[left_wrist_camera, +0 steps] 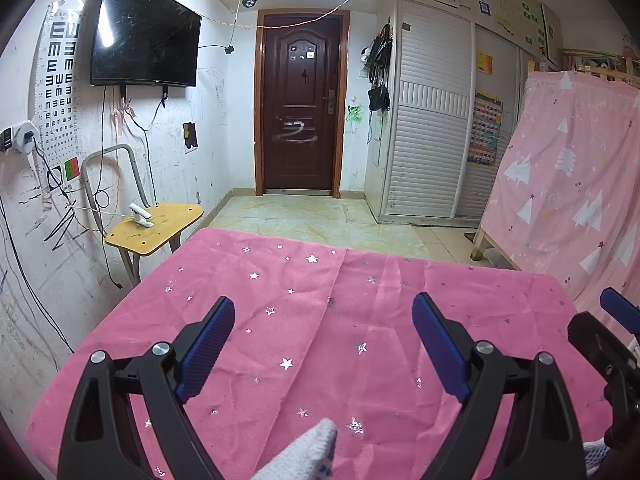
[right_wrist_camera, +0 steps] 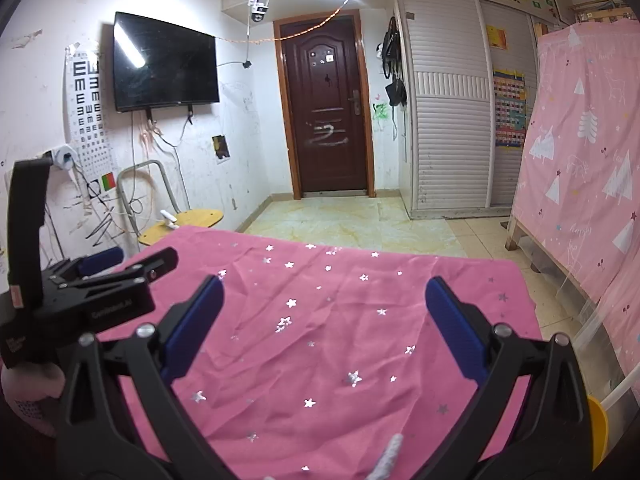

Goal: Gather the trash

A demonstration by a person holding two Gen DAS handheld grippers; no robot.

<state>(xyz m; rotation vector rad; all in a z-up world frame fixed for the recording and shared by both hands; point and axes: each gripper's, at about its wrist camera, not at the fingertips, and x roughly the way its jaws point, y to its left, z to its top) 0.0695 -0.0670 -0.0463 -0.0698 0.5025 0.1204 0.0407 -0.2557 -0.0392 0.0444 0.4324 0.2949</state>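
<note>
My left gripper [left_wrist_camera: 324, 312] is open and empty, its blue-padded jaws spread wide above a table covered with a pink star-print cloth [left_wrist_camera: 312, 344]. My right gripper [right_wrist_camera: 324, 292] is also open and empty above the same cloth [right_wrist_camera: 328, 344]. No trash shows on the cloth in either view. The right gripper shows at the right edge of the left wrist view [left_wrist_camera: 612, 328]. The left gripper shows at the left of the right wrist view [right_wrist_camera: 100, 284]. A white gloved fingertip [left_wrist_camera: 312, 448] pokes up at the bottom of the left wrist view.
A yellow chair [left_wrist_camera: 156, 228] with a white object on its seat stands left of the table by the wall. A pink-draped wooden frame [left_wrist_camera: 568, 184] stands to the right. A dark door [left_wrist_camera: 300, 108], a wall TV [left_wrist_camera: 144, 36] and a yellow object [right_wrist_camera: 596, 428] at the table's right side are in view.
</note>
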